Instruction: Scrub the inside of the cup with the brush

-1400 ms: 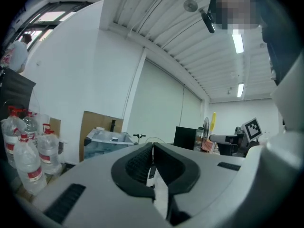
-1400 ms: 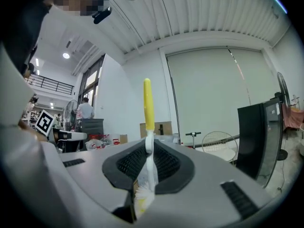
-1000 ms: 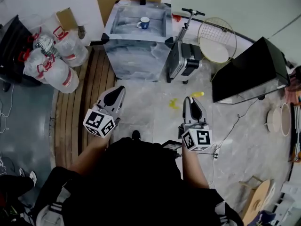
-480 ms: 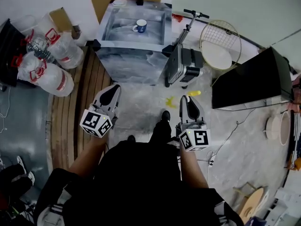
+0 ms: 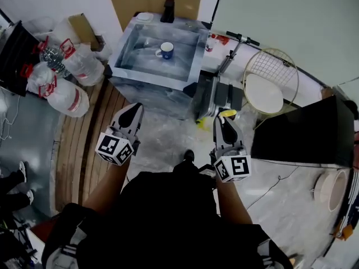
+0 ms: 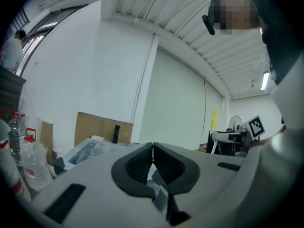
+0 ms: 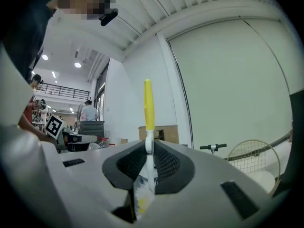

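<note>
L gripper [image 6: 152, 152]: jaws shut, empty | R gripper [image 7: 149, 148]: jaws clamped on brush [image 7: 148, 103], yellow handle pointing fwd along jaws | cup [image 5: 165, 50]: upright in sink basin [image 5: 193, 55], well ahead, slightly nearer L gripper.

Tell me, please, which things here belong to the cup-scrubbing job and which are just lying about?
Job: cup in the sink; brush, held by the right gripper; left gripper, shut and empty.
Lying about: plastic bottles; scooter; cardboard sheet; wire grille.
</note>
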Motion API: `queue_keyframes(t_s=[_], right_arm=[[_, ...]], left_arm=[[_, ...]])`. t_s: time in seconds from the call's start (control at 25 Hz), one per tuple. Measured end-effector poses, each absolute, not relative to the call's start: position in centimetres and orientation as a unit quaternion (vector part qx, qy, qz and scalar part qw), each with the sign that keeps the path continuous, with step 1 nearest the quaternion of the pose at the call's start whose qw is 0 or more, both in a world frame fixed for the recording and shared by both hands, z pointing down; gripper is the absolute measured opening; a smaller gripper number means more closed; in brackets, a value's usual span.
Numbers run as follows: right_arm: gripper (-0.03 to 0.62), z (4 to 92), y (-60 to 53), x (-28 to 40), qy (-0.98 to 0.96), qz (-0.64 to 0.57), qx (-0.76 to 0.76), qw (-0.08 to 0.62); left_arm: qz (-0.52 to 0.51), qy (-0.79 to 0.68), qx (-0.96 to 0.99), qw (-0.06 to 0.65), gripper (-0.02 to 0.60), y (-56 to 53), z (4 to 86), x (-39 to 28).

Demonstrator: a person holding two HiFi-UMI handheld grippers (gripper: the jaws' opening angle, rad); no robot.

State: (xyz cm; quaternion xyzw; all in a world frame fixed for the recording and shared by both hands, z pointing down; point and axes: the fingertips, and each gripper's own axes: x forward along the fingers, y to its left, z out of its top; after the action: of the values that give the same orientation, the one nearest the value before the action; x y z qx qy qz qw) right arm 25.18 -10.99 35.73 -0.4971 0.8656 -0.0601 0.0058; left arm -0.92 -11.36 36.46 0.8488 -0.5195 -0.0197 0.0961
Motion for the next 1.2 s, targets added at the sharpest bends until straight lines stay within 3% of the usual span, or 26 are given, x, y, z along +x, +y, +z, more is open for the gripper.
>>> queue_keyframes(t_s=[0.64,1.2], right_arm=[[0.052,35.3,-27.0,32.1,0.905,-0.056,-0.422,0.019],[0.052,36.8,-36.8,24.8,0.917,-0.064,-0.394,0.003]], left_arm=[[-0.022,-0.595,0.8,0.082,0.021,-22.9,34.9,4.6],[-0.015,-0.612,0.787,0.079,0.021,-31.8,37.0,-2.4]])
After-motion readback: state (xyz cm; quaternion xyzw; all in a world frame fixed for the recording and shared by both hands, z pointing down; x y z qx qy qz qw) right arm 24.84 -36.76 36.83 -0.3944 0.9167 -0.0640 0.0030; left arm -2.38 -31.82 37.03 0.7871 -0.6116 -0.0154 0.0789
